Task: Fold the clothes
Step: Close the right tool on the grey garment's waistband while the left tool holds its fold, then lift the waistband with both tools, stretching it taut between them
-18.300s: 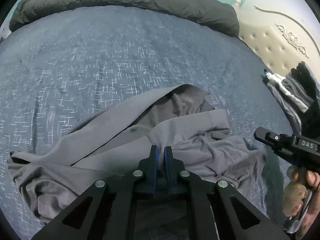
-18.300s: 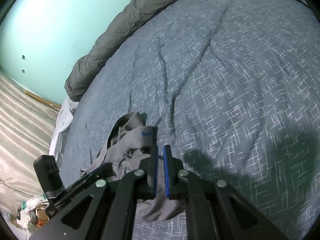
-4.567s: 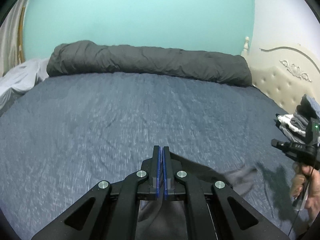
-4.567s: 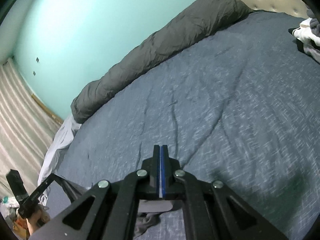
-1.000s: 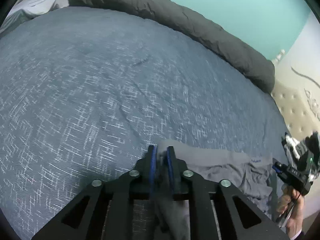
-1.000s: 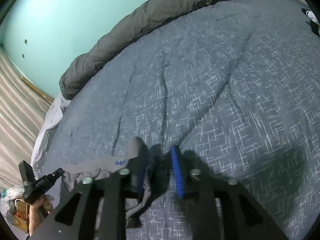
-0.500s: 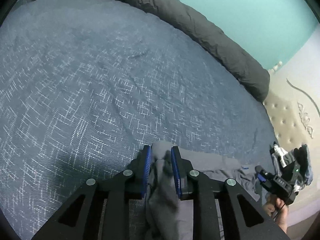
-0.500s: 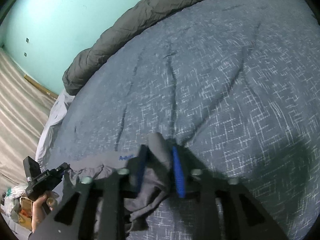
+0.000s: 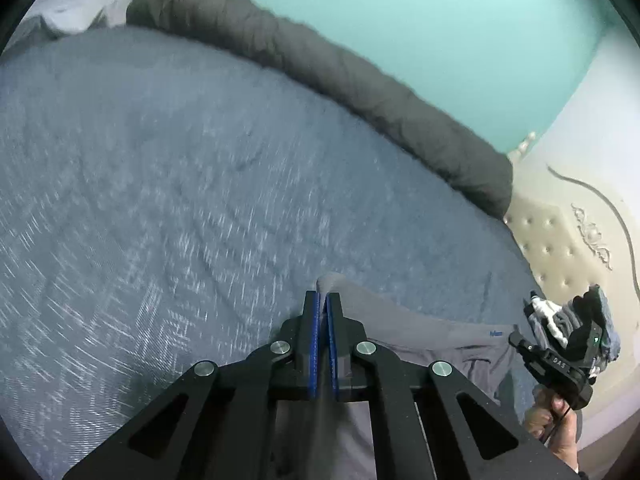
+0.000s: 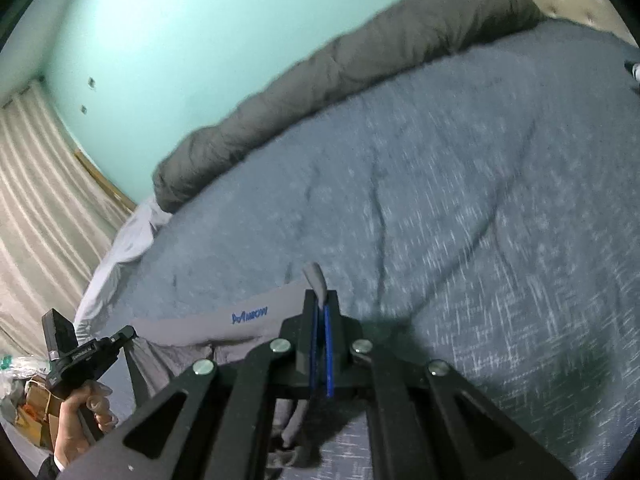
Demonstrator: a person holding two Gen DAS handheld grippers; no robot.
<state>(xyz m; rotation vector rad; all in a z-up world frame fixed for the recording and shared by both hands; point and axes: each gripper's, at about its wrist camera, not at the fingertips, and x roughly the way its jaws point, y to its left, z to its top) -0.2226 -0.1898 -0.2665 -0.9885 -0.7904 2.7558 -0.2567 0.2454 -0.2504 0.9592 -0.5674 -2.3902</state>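
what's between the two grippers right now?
A taut band of the grey garment spans from the left gripper to the right gripper, printed logo near the middle; clearest in the right wrist view.

This is a home bedroom. A wide bed (image 9: 168, 184) in a blue-grey cover fills it, with a rolled dark duvet (image 9: 340, 72), a tufted cream headboard (image 9: 560, 240), turquoise walls (image 10: 180, 40) and striped curtains (image 10: 36, 208).
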